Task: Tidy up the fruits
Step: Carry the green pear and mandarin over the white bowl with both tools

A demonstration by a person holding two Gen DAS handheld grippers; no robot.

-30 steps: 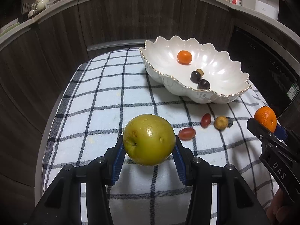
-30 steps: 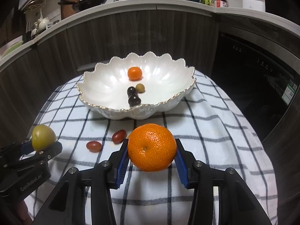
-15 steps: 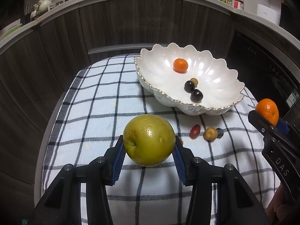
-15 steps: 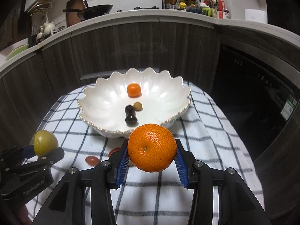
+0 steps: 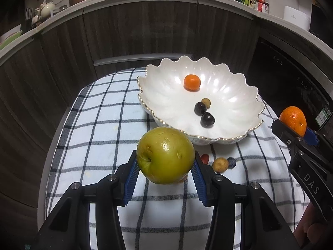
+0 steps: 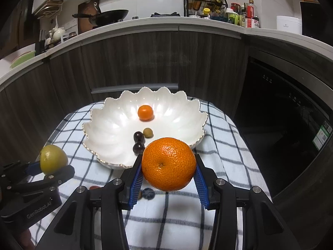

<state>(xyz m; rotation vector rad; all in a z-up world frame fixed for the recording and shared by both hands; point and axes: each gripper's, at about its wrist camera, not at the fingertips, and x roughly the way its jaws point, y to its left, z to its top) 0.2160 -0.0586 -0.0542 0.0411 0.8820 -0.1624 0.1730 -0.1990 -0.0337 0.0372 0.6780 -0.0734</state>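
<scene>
My left gripper (image 5: pixel 165 162) is shut on a green apple (image 5: pixel 165 155), held above the checked cloth just in front of the white scalloped bowl (image 5: pixel 166 95). My right gripper (image 6: pixel 169 171) is shut on a large orange (image 6: pixel 168 164), raised before the bowl (image 6: pixel 112 129). In the bowl lie a small orange (image 5: pixel 191 81), two dark grapes (image 5: pixel 200 108) and a small yellowish fruit (image 5: pixel 206 102). On the cloth near the bowl's front rest a red grape (image 5: pixel 205 158), a tan fruit (image 5: pixel 220 164) and a blueberry (image 5: pixel 231 162). Each gripper shows at the edge of the other view.
The checked cloth (image 5: pixel 100 129) covers a small round table with dark cabinet fronts (image 6: pixel 145 62) close behind. A black appliance door (image 6: pixel 281 125) stands to the right. The counter above carries a wok (image 6: pixel 108 17), bottles and a spice rack (image 6: pixel 206 2).
Both grippers have risen and drawn back with their fruit held, so the bowl and loose fruit sit lower and farther in each view. The loose fruit stays where it was.
</scene>
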